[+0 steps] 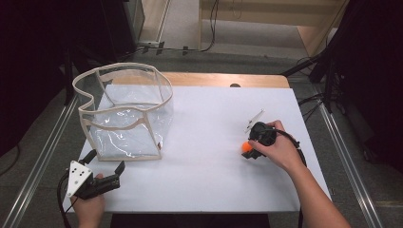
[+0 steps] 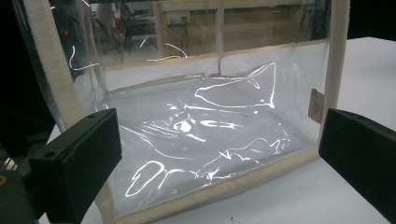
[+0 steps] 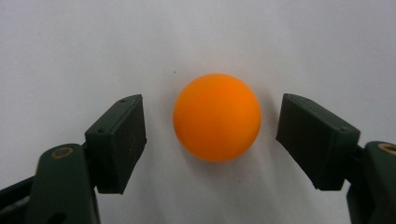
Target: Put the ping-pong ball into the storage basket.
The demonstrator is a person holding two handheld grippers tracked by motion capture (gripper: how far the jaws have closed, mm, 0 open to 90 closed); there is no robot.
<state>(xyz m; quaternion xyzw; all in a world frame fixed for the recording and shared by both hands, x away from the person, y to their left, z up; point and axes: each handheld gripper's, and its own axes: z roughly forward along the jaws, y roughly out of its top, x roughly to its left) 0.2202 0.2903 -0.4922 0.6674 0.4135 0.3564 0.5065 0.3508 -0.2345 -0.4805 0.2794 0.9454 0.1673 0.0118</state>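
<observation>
An orange ball rests on the white table top, right of centre in the high view. My right gripper points down over it with a jaw on either side, and a thin gap shows between each pad and the ball, so it is open. A clear plastic bag with beige trim stands upright and open-topped at the left of the table. My left gripper lies near the bag's front left corner, jaws wide apart and empty. In the left gripper view the bag's front wall sits close ahead.
The white sheet covers a wooden table whose far edge shows at the back. Metal rails run along both sides. A dark stand and cables crowd the far right.
</observation>
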